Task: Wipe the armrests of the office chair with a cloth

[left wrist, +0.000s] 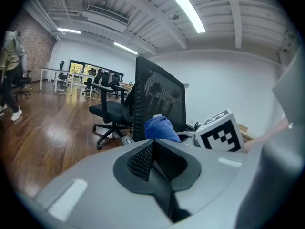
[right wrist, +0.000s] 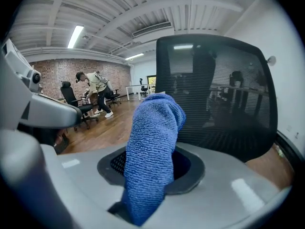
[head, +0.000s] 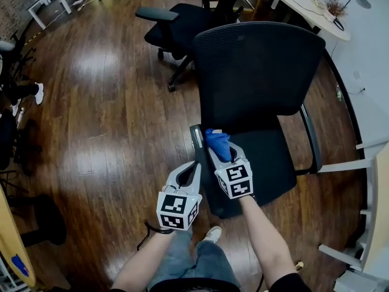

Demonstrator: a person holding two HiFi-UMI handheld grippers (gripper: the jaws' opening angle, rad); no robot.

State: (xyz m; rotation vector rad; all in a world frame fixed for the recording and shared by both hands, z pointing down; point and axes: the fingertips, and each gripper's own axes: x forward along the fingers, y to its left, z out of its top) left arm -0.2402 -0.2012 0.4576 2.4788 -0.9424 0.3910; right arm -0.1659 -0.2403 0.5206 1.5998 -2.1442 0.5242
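A black office chair (head: 258,72) with a mesh back stands in front of me. Its left armrest (head: 196,140) is just beyond both grippers; its right armrest (head: 310,140) lies on the far side of the seat. My right gripper (head: 221,156) is shut on a blue cloth (head: 217,142), which sticks up between its jaws (right wrist: 155,137) and sits by the left armrest. My left gripper (head: 192,170) is beside it, left of the armrest, with its jaws shut on nothing (left wrist: 155,162). The cloth (left wrist: 161,129) and the right gripper's marker cube (left wrist: 221,131) show in the left gripper view.
A second black office chair (head: 176,26) stands behind on the wooden floor (head: 103,114). A white desk (head: 316,8) with plants is at the back right, and white furniture (head: 364,181) lines the right side. A person (right wrist: 97,92) bends over chairs far off.
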